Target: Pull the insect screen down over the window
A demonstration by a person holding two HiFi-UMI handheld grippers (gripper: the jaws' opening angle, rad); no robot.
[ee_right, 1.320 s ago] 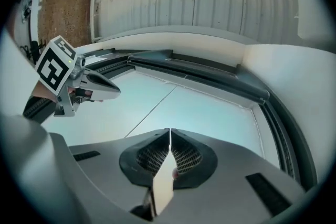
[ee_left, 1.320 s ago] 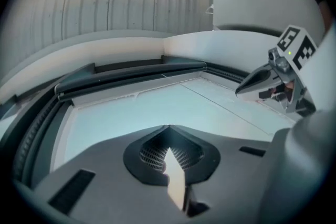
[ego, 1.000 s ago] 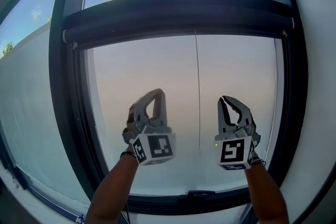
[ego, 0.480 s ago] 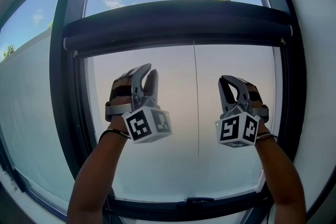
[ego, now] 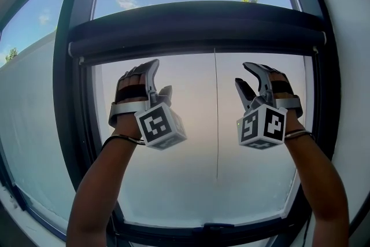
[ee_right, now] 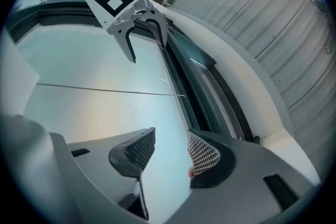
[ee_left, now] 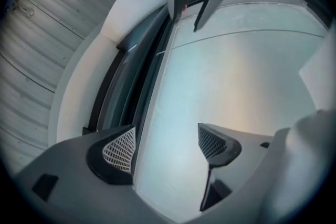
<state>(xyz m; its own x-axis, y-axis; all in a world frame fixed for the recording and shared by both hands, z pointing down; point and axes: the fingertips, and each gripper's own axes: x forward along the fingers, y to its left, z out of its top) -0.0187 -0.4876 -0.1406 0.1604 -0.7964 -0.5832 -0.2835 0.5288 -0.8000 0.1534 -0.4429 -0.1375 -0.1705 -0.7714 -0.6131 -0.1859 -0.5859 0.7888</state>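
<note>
Left claw (ego: 160,77): your jaws have just been opening and stand wide, with nothing between them.
Right claw (ego: 244,74): your jaws have also just been opening; they stand apart and empty.
Insect screen (ego: 196,23): its dark bar spans the window above both your claws, clear of them.
Cord (ego: 217,118): it hangs from the bar between your claws, and neither touches it.

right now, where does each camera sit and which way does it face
Head view: on the head, faces the rolled screen; forearms, left gripper, right gripper show.
Left gripper view: on the left gripper, looks across the glass; own jaws, just opened, empty.
Right gripper view: mirrored; jaws just opened, empty.
Shared: each gripper view shows the other gripper and the cord.
</note>
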